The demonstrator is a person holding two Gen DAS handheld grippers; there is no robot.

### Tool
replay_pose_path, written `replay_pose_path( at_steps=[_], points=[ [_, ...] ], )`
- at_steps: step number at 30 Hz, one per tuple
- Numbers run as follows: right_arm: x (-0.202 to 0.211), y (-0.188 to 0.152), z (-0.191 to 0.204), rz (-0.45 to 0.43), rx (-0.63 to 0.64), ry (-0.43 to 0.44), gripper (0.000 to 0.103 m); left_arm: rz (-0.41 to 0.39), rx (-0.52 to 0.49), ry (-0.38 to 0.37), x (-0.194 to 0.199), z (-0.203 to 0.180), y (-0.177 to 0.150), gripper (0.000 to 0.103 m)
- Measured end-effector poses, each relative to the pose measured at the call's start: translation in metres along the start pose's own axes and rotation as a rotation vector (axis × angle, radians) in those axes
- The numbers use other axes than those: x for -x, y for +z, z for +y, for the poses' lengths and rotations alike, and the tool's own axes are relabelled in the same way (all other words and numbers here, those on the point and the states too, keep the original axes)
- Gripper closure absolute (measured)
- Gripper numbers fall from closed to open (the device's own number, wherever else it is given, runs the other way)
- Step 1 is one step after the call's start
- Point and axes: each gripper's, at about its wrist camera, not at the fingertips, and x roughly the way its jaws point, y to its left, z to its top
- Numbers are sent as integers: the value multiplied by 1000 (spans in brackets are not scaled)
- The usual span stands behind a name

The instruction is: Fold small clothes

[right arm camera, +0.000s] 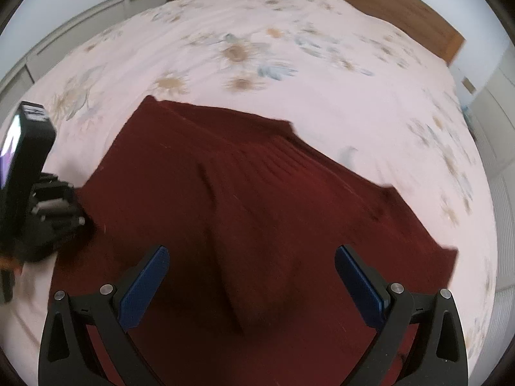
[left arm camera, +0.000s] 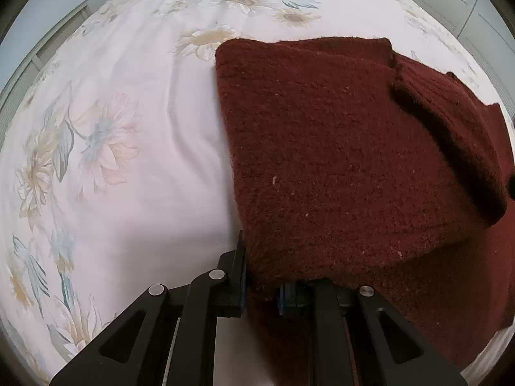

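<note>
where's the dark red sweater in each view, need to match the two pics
Left wrist view: the dark red sweater fills the centre and right, its near corner pinched in the left gripper at bottom centre.
Right wrist view: the sweater spreads across the centre and bottom, beneath the open right gripper; the left gripper grips its left edge.
Shared landmark: the floral bedsheet.

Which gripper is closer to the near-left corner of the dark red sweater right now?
Left. The left gripper is clamped shut on that corner of the dark red sweater. The right gripper hangs open above the sweater's middle, gripping nothing.
</note>
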Motion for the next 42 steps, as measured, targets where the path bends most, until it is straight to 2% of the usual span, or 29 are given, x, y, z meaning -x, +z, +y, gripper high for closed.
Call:
replay_pose_path(
  at_steps=[7,9,10,11,13,14,16,22,24,28,33,37,38,40,42],
  points=[
    [-51,18,21,83,40,-44,2,5,4,-11,-5,-6,0,91],
    [-58,16,20,101,35,-51,16,2,2,-16,-10,0,-3,91],
    [-60,14,16,110,22,-46,34,1,-2,-16,-9,0,-3,91],
    [-60,13,13,113,7,-39,44,-2,-9,-15,-8,0,-4,91],
    [-53,10,3,101,-26,-38,80,-5,-6,-19,-8,2,-7,91],
    [-48,9,-3,96,-41,-38,84,-6,0,-24,-8,3,-8,91],
    [-29,4,-25,58,-106,-6,85,-1,13,-34,-8,5,-8,91],
    [14,-25,-82,-9,-212,-9,85,-1,13,-23,-7,2,-7,91],
    [19,-32,-93,-8,-220,-26,85,-3,16,-16,-7,1,-8,91],
    [16,-55,-115,8,-305,17,85,-4,13,-2,-7,-4,-7,91],
    [1,-84,-118,43,-378,31,82,-3,20,9,-11,-12,-7,91],
    [-4,-107,-126,77,-419,-16,65,-3,27,3,-11,-14,-7,91],
    [-5,-112,-129,85,-432,-23,54,-3,26,2,-11,-14,-7,91],
    [-4,-126,-139,106,-461,-42,38,-4,25,2,-12,-14,-7,91],
    [-3,-134,-147,131,-473,-76,35,-3,27,2,-13,-15,-6,91]
  ],
)
